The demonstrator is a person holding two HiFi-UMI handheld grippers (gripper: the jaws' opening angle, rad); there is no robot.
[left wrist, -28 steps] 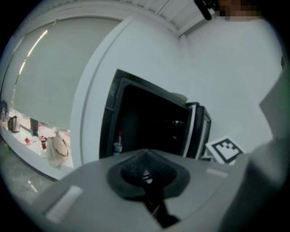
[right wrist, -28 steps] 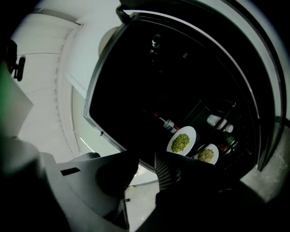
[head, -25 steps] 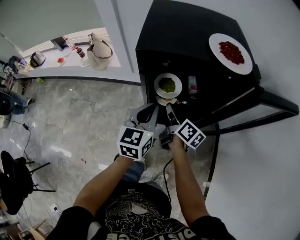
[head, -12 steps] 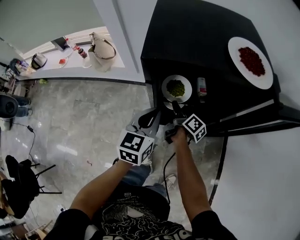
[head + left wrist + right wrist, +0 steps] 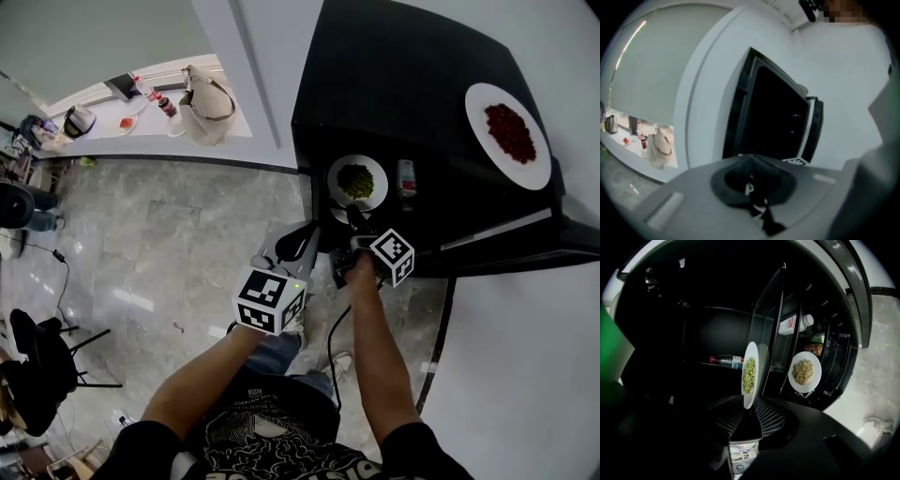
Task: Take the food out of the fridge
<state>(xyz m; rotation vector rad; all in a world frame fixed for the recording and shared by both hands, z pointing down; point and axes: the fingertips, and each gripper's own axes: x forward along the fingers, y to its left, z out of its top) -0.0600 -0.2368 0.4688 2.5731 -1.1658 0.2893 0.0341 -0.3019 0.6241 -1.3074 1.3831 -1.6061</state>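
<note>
The black fridge [image 5: 403, 75] stands open. On its shelf lies a white plate of green food [image 5: 357, 181], seen edge-on in the right gripper view [image 5: 749, 375]. My right gripper [image 5: 354, 217] reaches into the fridge; its jaws [image 5: 750, 411] stand open with the plate's near rim in the gap between them. A second plate with pale food [image 5: 804, 371] lies on a lower shelf. My left gripper [image 5: 298, 239] hovers outside the fridge to the left, shut and empty [image 5: 750, 159].
A white plate of red food [image 5: 506, 122] rests on top of the fridge. A red-capped bottle [image 5: 725, 360] lies behind the green plate, and a white bottle [image 5: 794, 324] lies on its side. The open door [image 5: 525, 234] juts right. A counter with a bag [image 5: 206, 98] stands far left.
My right gripper has rolled and sunk to the green plate's rim. The left gripper has dropped slightly. The jaws look unchanged.
</note>
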